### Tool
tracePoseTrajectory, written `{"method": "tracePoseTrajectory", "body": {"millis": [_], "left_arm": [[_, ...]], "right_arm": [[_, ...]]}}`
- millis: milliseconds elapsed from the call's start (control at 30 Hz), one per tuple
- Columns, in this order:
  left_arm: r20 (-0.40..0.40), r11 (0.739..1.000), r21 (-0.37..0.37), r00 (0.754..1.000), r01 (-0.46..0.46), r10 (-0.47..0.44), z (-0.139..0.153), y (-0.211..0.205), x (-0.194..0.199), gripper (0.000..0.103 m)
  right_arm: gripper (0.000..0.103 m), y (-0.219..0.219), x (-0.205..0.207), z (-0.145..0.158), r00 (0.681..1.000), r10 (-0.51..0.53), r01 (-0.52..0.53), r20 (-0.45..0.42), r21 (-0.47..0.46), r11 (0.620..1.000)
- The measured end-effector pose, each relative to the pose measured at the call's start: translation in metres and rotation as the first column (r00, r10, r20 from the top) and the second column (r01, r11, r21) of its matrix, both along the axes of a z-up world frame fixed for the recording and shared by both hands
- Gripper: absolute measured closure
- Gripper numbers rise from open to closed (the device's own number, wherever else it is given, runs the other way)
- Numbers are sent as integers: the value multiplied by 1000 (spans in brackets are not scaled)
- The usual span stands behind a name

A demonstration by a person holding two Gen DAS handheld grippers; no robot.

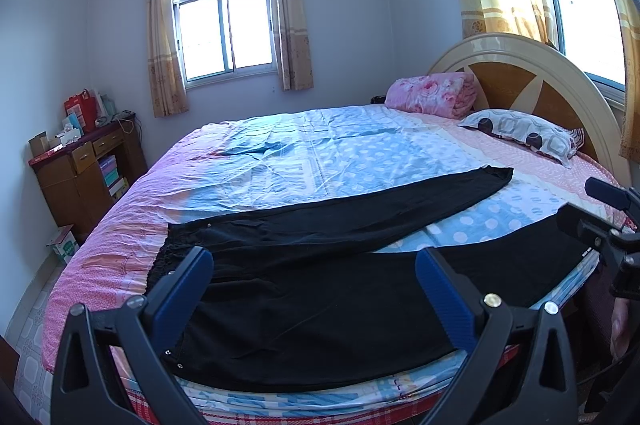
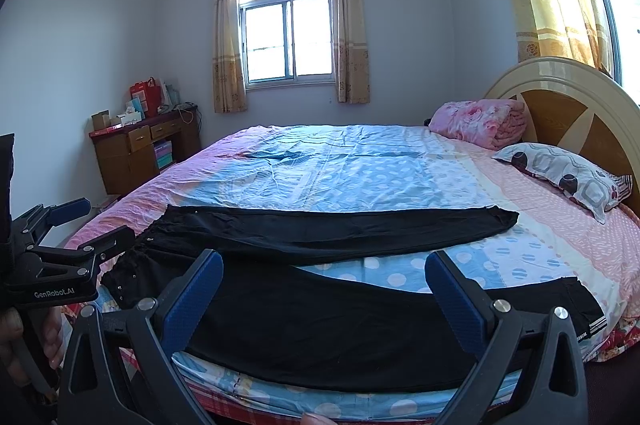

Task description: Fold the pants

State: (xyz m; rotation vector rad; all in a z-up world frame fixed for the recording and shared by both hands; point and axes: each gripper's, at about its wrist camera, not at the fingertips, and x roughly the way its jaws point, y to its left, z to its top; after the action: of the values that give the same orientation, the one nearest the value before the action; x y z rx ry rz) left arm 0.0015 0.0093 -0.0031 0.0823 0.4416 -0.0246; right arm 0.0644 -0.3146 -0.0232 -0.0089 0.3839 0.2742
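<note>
Black pants (image 1: 320,305) lie spread flat on the bed near its front edge, waistband at the left, both legs running right and splayed apart. They also show in the right wrist view (image 2: 320,329). My left gripper (image 1: 314,289) is open and empty, held above the pants near the waist end. My right gripper (image 2: 324,293) is open and empty, held above the near leg. The left gripper also shows at the left edge of the right wrist view (image 2: 76,229), and the right gripper at the right edge of the left wrist view (image 1: 596,213).
The bed (image 1: 320,153) has a blue and pink sheet. A patterned pillow (image 1: 524,135) and a folded pink blanket (image 1: 432,95) lie by the headboard (image 1: 520,73). A wooden desk (image 1: 86,173) with boxes stands by the far left wall.
</note>
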Motion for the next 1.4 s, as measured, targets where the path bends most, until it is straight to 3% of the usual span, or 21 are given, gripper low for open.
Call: {"method": "tracePoseTrajectory", "body": {"millis": [867, 1000, 1167, 1400], "left_arm": [[-40, 1000, 17, 999, -10, 11, -16, 18, 14, 0], [-73, 997, -14, 994, -78, 77, -30, 65, 38, 0], [-163, 971, -55, 962, -232, 220, -60, 148, 81, 0], [-238, 961, 15, 933, -275, 271, -89, 198, 154, 2]], "right_arm": [[1, -1, 6, -4, 1000, 4, -4, -7, -25, 1000], [1, -15, 22, -15, 999, -35, 34, -10, -40, 999], [1, -25, 57, -54, 996, -55, 49, -74, -83, 995], [1, -46, 114, -96, 972, -81, 65, -223, -76, 995]]}}
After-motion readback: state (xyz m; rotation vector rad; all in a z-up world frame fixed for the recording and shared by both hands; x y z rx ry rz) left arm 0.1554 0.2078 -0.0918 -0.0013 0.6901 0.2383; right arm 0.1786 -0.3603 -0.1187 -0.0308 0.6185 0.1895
